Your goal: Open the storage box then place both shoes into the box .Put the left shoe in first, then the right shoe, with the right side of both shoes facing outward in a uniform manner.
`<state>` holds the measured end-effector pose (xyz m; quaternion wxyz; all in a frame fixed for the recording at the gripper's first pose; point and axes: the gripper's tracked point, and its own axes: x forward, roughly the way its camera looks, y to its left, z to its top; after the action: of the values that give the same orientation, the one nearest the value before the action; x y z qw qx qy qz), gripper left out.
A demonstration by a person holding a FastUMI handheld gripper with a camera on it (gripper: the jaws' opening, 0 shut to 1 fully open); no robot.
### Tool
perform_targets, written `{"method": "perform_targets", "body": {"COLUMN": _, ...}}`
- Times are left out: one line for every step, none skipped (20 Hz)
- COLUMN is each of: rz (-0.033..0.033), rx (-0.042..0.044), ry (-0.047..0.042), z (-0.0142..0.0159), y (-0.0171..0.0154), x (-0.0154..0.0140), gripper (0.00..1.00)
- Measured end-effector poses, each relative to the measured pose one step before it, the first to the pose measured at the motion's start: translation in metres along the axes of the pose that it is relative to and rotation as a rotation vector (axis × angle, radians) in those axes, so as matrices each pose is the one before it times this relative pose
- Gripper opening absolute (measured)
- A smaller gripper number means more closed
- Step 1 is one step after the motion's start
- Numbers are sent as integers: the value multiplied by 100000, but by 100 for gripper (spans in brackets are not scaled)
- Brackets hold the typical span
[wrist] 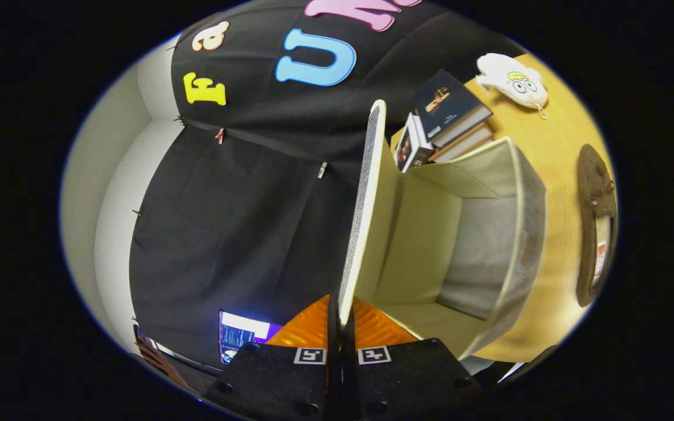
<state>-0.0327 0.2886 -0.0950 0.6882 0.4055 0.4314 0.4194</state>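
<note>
A: What do the tongs (pixel 340 327) hold?
B: They're clamped on the lid (pixel 366 216), which runs straight ahead, edge-on.
A: And the storage box (pixel 489 234)?
B: Open, right of the lid, on the desk (pixel 556 175); one shoe (pixel 597 225) lies beyond it.

Book covers: print on the stacked dark hardcover books (pixel 448 108) too small to read.
Finger tags: square black-and-white coded markers (pixel 310 355), no words.
</note>
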Motion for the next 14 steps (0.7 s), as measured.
{"method": "perform_targets", "body": {"rz": 1079, "rx": -2785, "ry": 349, "z": -62, "y": 1353, "x": 809, "gripper": 5}}
{"method": "perform_targets", "body": {"rz": 825, "rx": -2893, "ry": 823, "z": -130, "y": 1118, "x": 1175, "gripper": 5}}
{"method": "perform_targets", "body": {"rz": 944, "rx": -2180, "ry": 486, "z": -153, "y": 891, "x": 1227, "gripper": 5}}
{"method": "perform_targets", "body": {"rz": 931, "rx": -297, "ry": 298, "z": -7, "y": 808, "x": 1529, "gripper": 5}}
{"method": "perform_targets", "body": {"rz": 528, "rx": 839, "ry": 544, "z": -16, "y": 812, "x": 1562, "gripper": 5}}
{"method": "perform_targets", "body": {"rz": -107, "rx": -340, "ry": 133, "z": -131, "y": 522, "x": 1646, "gripper": 5}}
{"method": "perform_targets", "body": {"rz": -214, "rx": -1257, "ry": 294, "z": -188, "y": 634, "x": 1445, "gripper": 5}}
{"method": "perform_targets", "body": {"rz": -696, "rx": -1556, "ry": 909, "z": -277, "y": 324, "x": 1441, "gripper": 5}}
{"method": "perform_targets", "body": {"rz": -918, "rx": -1170, "ry": 1275, "z": -492, "y": 115, "x": 1258, "gripper": 5}}
{"method": "perform_targets", "body": {"rz": -698, "rx": -348, "ry": 1362, "z": -408, "y": 53, "x": 1271, "gripper": 5}}
{"method": "perform_targets", "body": {"rz": -586, "rx": 510, "ry": 1063, "z": -344, "y": 66, "x": 1228, "gripper": 5}}
{"method": "perform_targets", "body": {"rz": -230, "rx": 329, "ry": 1100, "z": -223, "y": -3, "x": 1162, "gripper": 5}}
{"method": "perform_targets", "body": {"rz": -332, "rx": -676, "ry": 317, "z": -133, "y": -34, "x": 806, "gripper": 5}}
{"method": "perform_targets", "body": {"rz": -366, "rx": -1196, "ry": 13, "z": -44, "y": -115, "x": 735, "gripper": 5}}
